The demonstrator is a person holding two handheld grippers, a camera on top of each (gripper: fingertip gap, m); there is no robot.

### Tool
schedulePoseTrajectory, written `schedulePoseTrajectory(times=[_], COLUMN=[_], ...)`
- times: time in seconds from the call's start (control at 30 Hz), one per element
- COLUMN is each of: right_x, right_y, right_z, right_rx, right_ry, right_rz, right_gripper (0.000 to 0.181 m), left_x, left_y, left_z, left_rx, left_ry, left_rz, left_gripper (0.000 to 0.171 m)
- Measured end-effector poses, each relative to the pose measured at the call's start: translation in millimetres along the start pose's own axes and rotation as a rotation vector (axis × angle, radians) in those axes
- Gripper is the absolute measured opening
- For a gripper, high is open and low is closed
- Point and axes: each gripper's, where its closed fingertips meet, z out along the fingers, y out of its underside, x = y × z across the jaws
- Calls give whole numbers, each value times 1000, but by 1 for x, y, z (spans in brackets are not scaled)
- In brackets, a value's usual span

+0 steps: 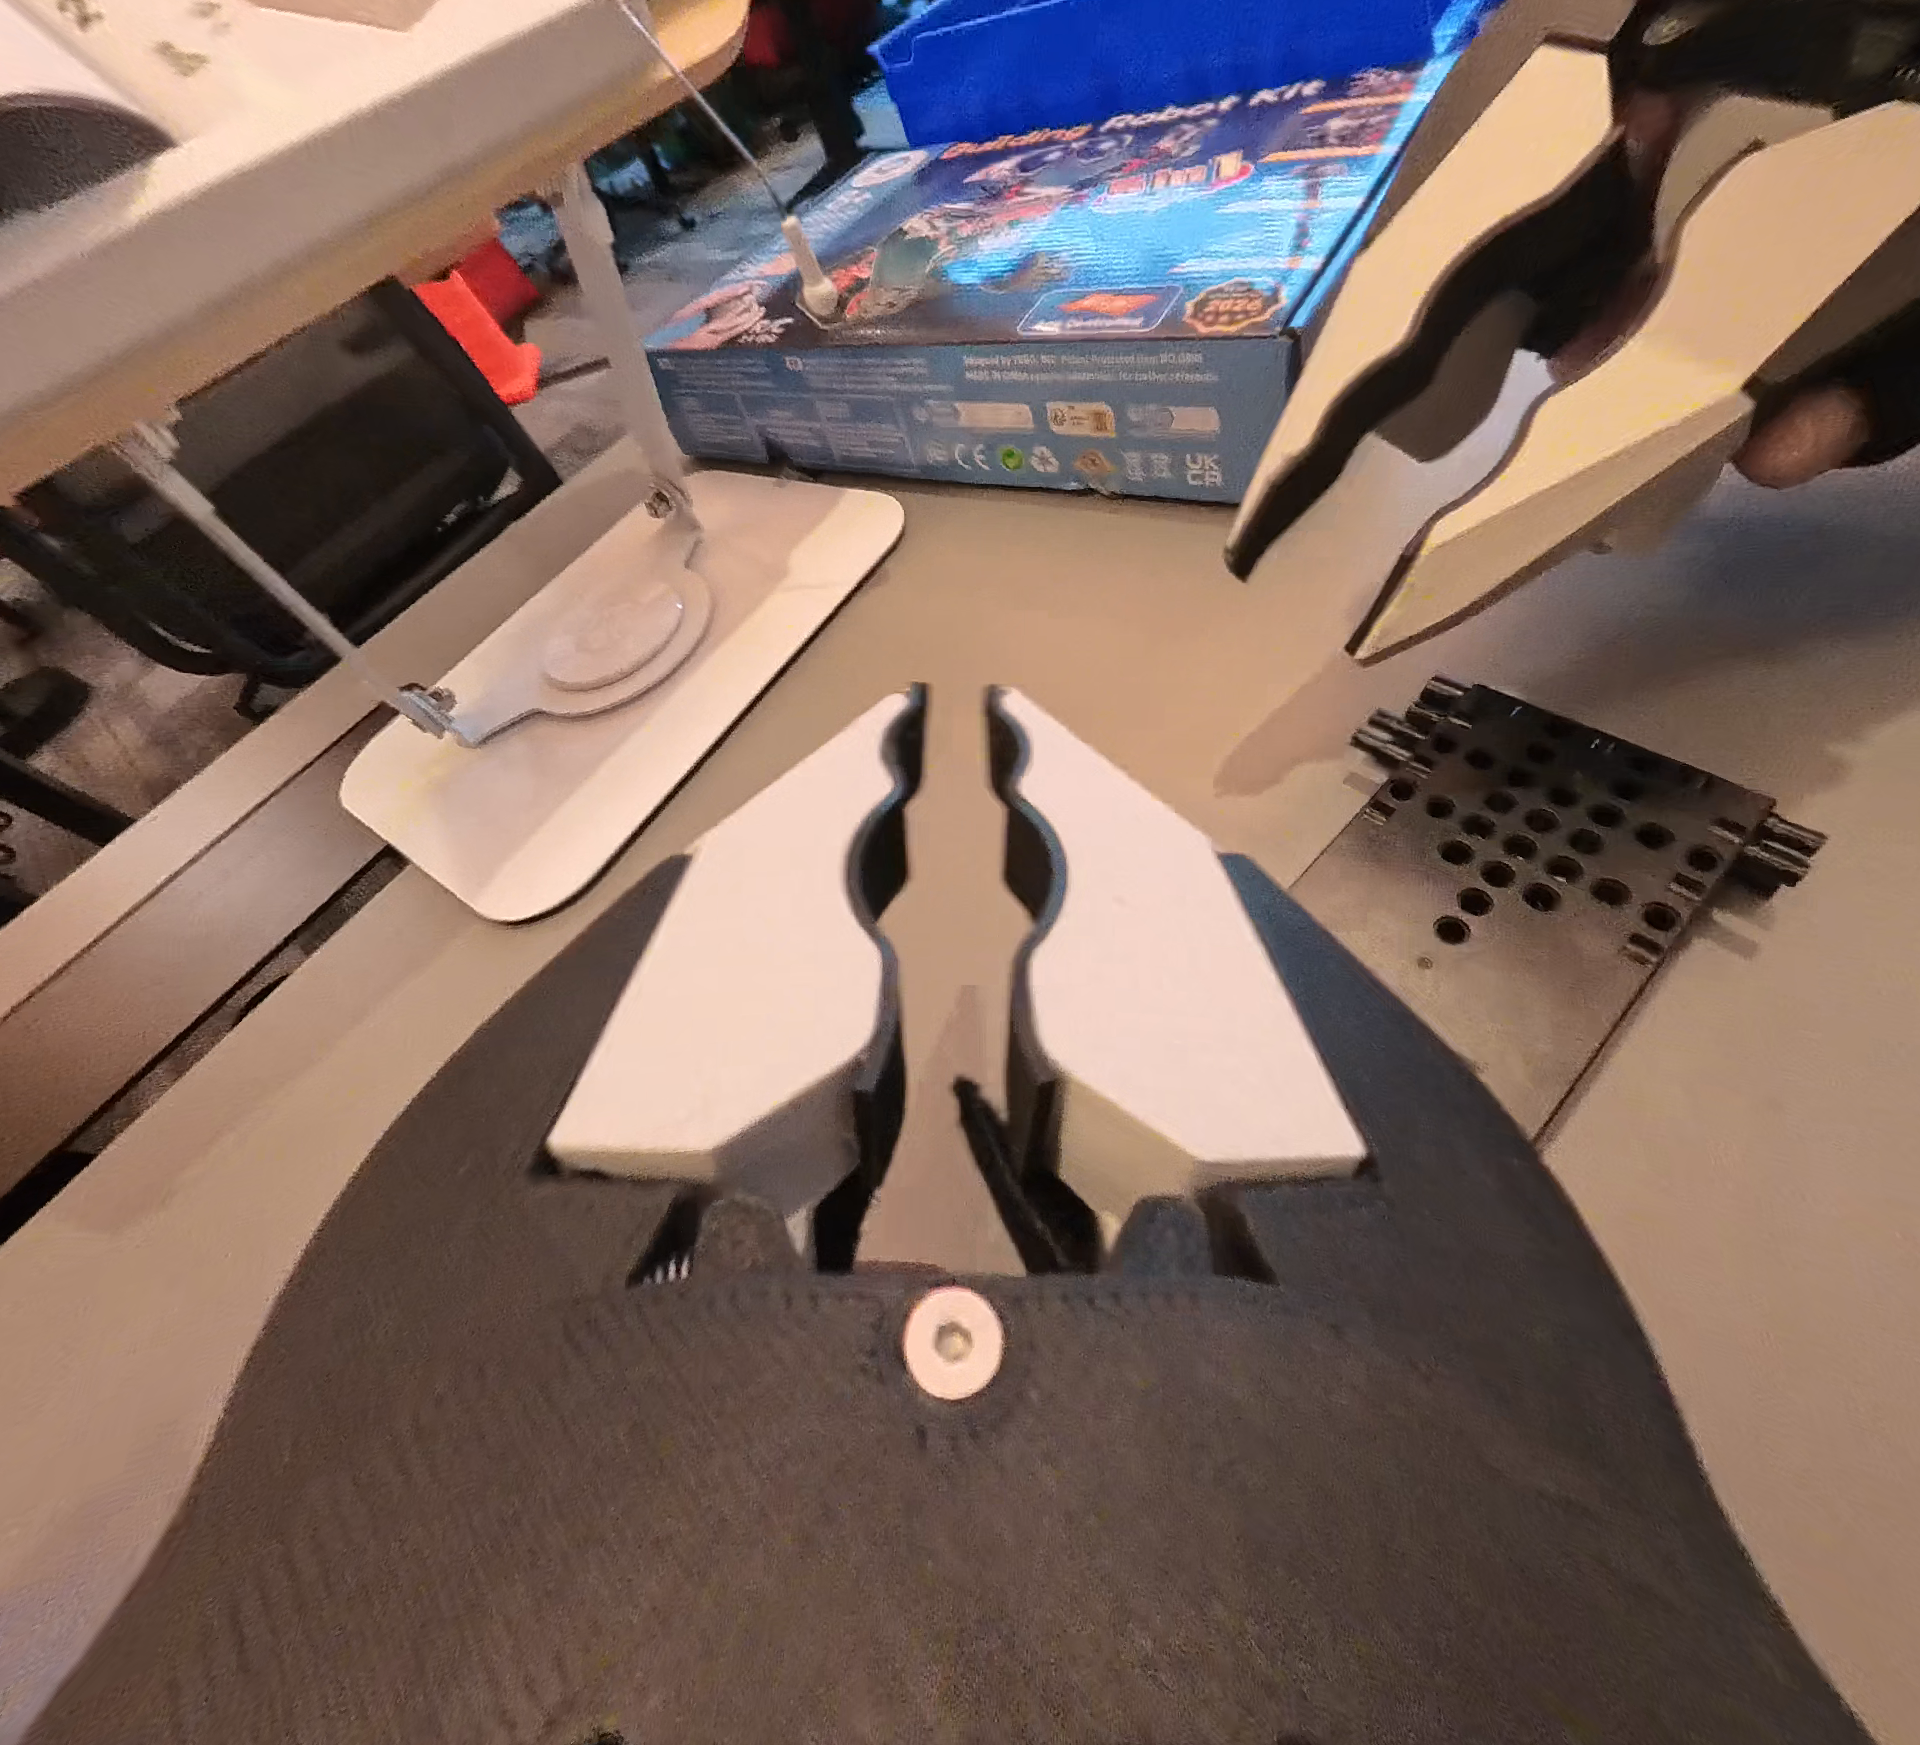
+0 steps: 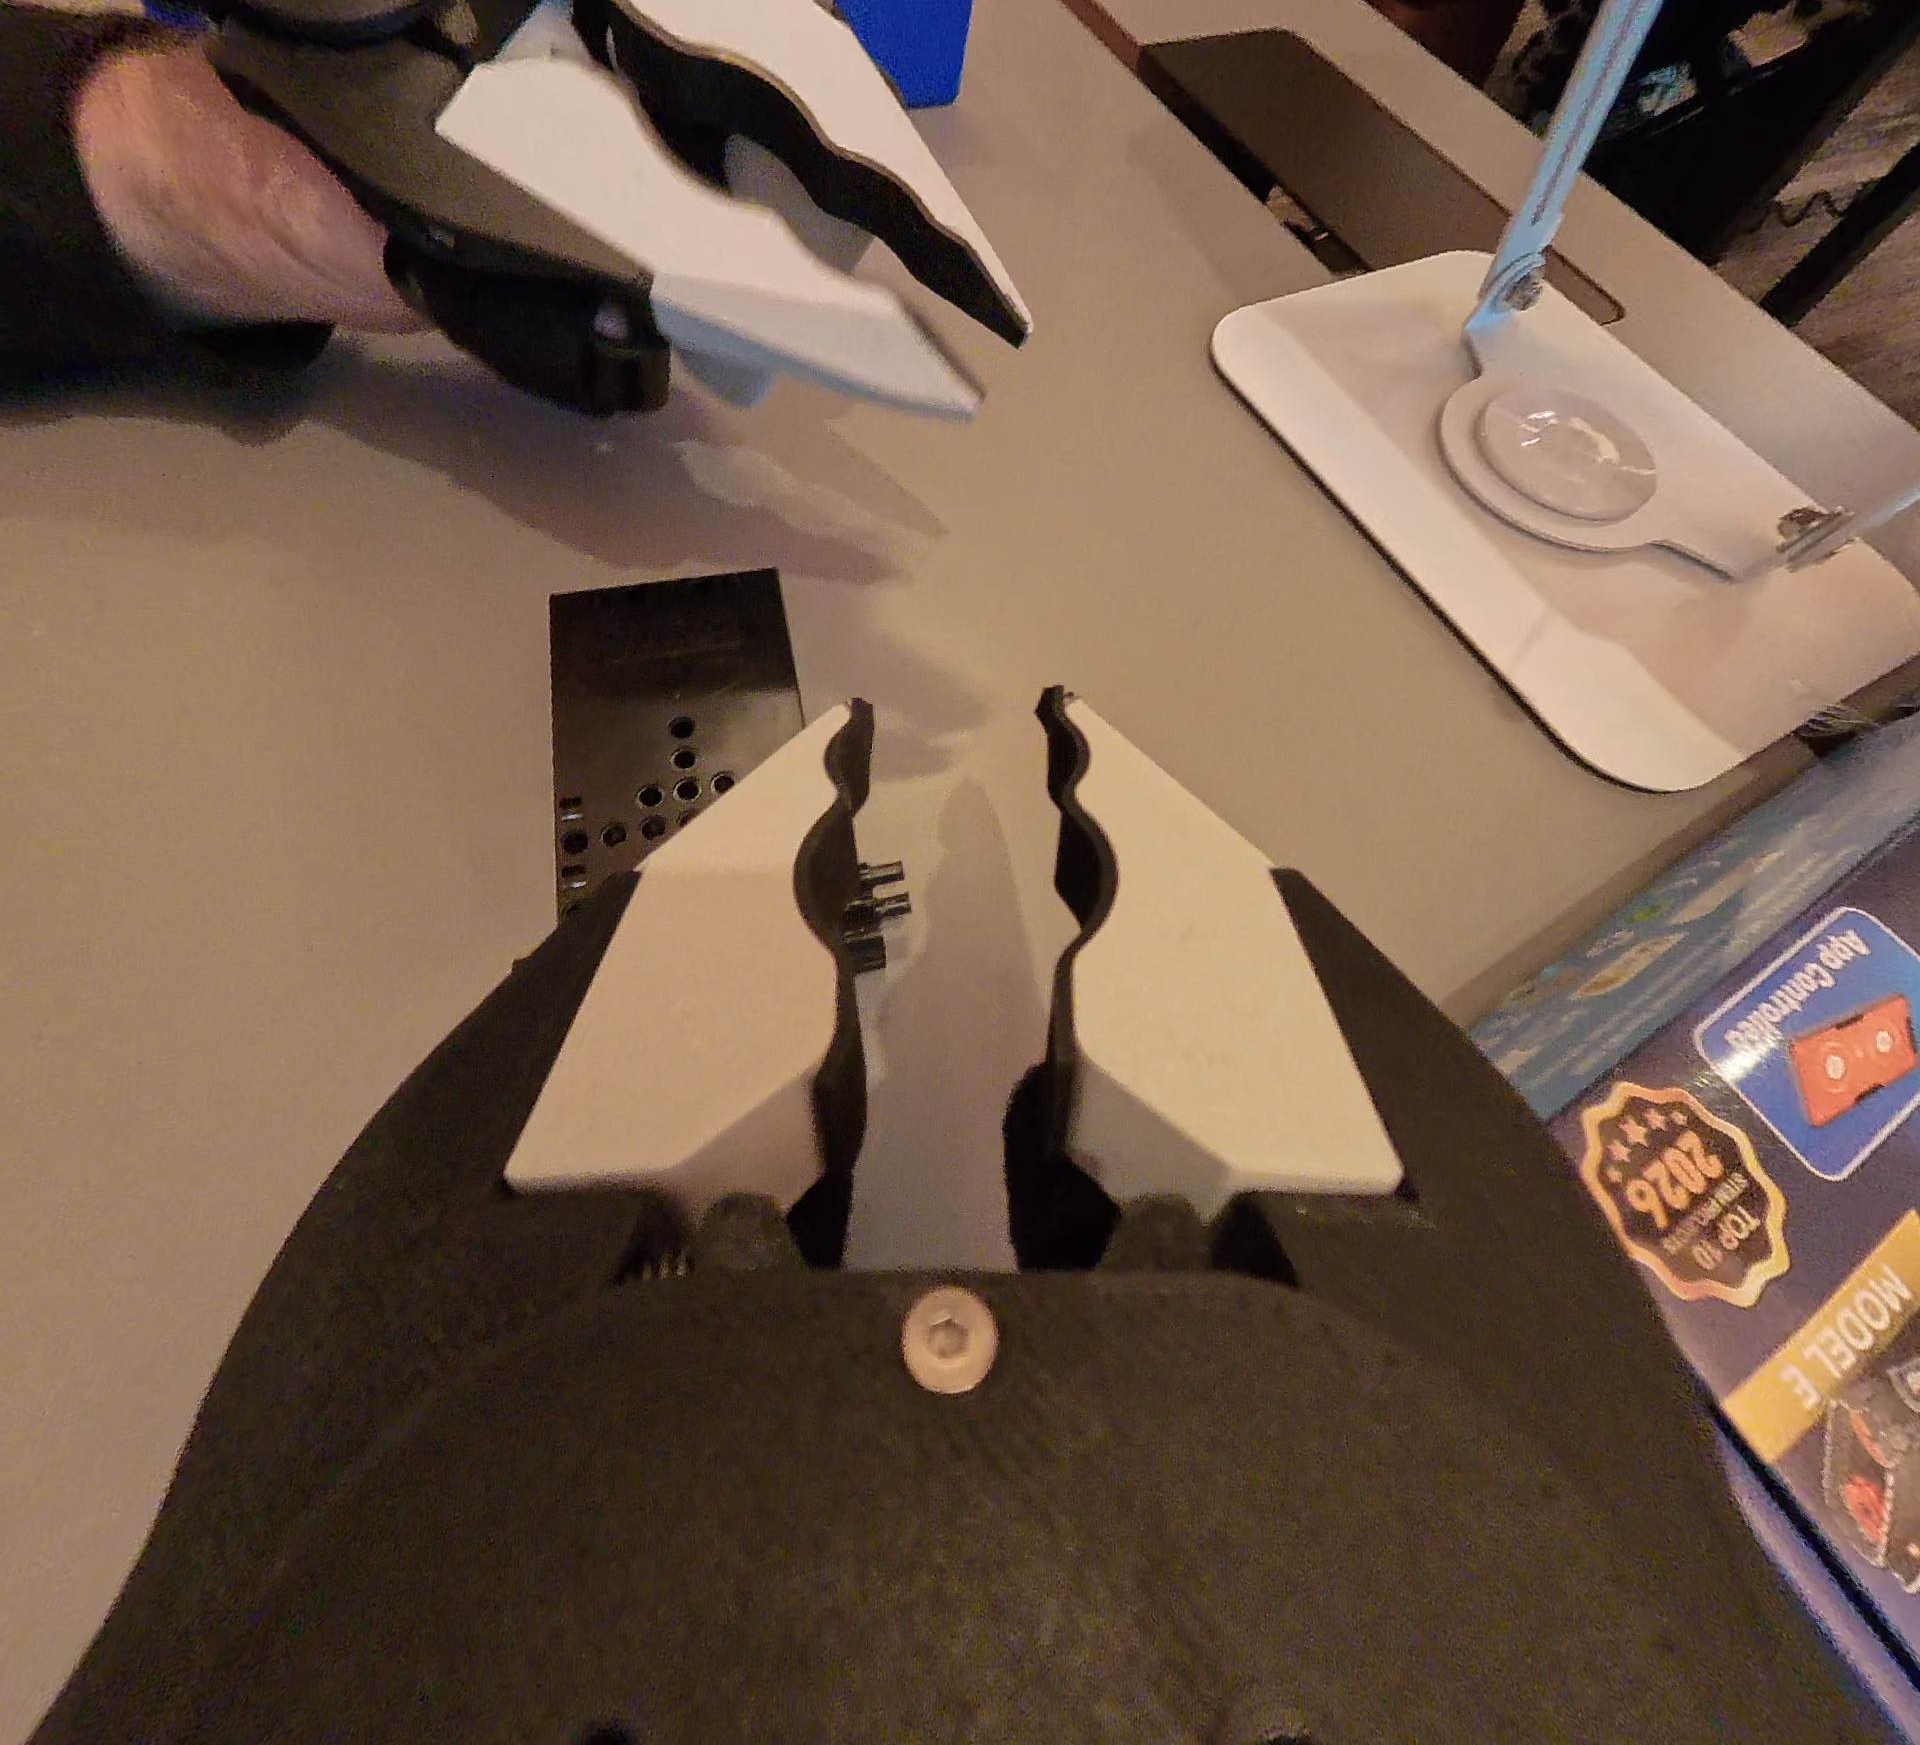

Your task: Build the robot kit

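My left gripper (image 1: 956, 698) is low over the bare grey table (image 1: 1039, 573). Its fingers stand nearly together with only a thin slit, and nothing is between them. It also shows in the right wrist view (image 2: 997, 370), held by a hand (image 2: 208, 189). My right gripper (image 2: 951, 708) is open and empty, with the table showing between its pads. A black perforated plate (image 2: 665, 708) with short pegs lies under its left finger. In the left wrist view the right gripper (image 1: 1309, 599) hovers just above that plate (image 1: 1538, 864).
A white stand with a flat base (image 1: 623, 708) sits at the table's edge and shows at the right in the right wrist view (image 2: 1351, 407). A blue printed box (image 1: 987, 407) lies behind, with a blue bin (image 1: 1195, 2) beyond it. A black panel (image 2: 1299, 126) lies farther off. Left tips to right tips: about 7 cm. The left tips stand about 20 cm off the flat base (image 1: 623, 708). Look for it in the right wrist view (image 2: 1438, 439) too.
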Motion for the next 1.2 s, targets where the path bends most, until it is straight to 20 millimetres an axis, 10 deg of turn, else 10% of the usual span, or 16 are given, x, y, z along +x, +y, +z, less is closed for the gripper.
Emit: schedulePoseTrajectory(times=[0.17, 0.37, 0.6, 0.9, 1.2], right_x=[6, 4, 3, 1, -4], right_y=[-2, 4, 1, 1, -6], right_z=[-2, 3, 1, 2, 1], right_rx=[14, -25, -17, -18, 19], right_ry=[26, 27, 27, 20, -6], right_rz=[16, -9, -19, -28, -14], right_gripper=[39, 40, 38, 36, 45], left_x=[-8, -6, -1, -1, -2], left_y=[11, 13, 4, -7, -32], left_z=[6, 9, 2, -4, -16], left_rx=[-35, -38, 9, 95, 283], left_ry=[-50, -51, -50, 32, 193], left_rz=[14, 35, 102, -58, -313], left_gripper=[62, 68, 7, 0, 79])
